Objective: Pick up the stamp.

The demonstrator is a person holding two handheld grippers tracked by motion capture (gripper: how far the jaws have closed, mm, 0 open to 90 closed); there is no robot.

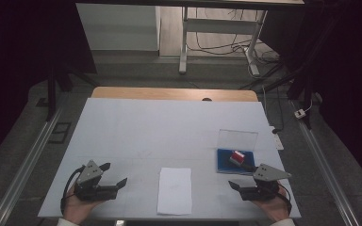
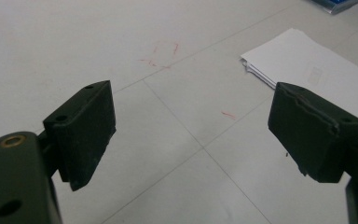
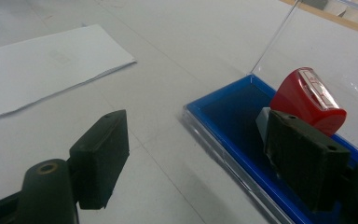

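A: What is in the flat blue box with the clear see-through lid (image 1: pixel 236 161)?

B: A red plastic stamp with a white bottom (image 1: pixel 238 157). It lies tipped over inside the box. The lid stands up, open.

A: Where is the box?

B: On the white bench (image 1: pixel 169 127), just in front of the right gripper (image 1: pixel 241 187). A white sheet of paper (image 1: pixel 175 190) lies between both grippers.

A: And the fingers?

B: The right gripper's fingers (image 3: pixel 100 156) are wide apart, holding nothing. The left gripper (image 1: pixel 114 175) has its fingers (image 2: pixel 81 133) apart too.
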